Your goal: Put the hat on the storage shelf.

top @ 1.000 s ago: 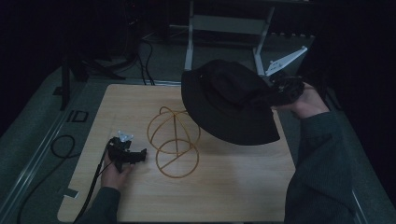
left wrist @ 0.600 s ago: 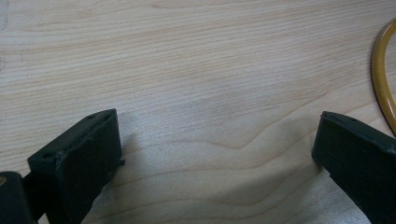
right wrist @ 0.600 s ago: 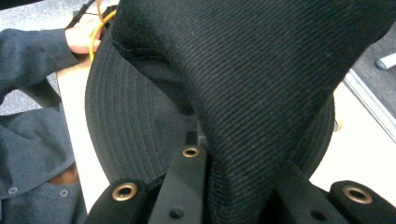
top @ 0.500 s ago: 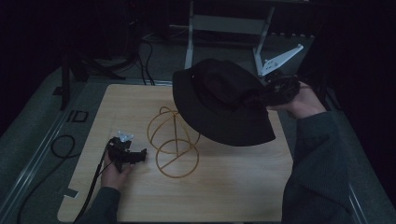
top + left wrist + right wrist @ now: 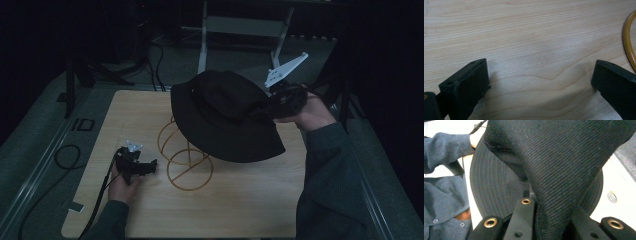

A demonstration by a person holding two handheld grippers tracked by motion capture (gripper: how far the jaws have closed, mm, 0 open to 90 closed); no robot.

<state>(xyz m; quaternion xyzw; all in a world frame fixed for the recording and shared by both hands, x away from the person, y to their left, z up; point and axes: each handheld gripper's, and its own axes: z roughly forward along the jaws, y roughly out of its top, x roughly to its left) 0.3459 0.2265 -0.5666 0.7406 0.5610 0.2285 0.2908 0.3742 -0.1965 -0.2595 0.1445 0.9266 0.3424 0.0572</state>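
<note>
Black fabric bucket hat (image 5: 225, 117) hangs above the gold wire stand (image 5: 186, 152) on the pale wooden table (image 5: 240, 205), pinched by the right gripper (image 5: 270, 102) at 3 o'clock; left gripper (image 5: 150, 166), jaws wide, rests at the stand's 9 o'clock.

the black hat (image 5: 225, 120) covers the top of the gold wire stand (image 5: 187, 160), so how the 2 meet cannot be told in the high view. the right gripper (image 5: 272, 102) has its fingertips buried in hat cloth. in the left gripper view, the stand's ring is cut off by the right edge. the left gripper (image 5: 145, 167) is too small there to read.
</note>
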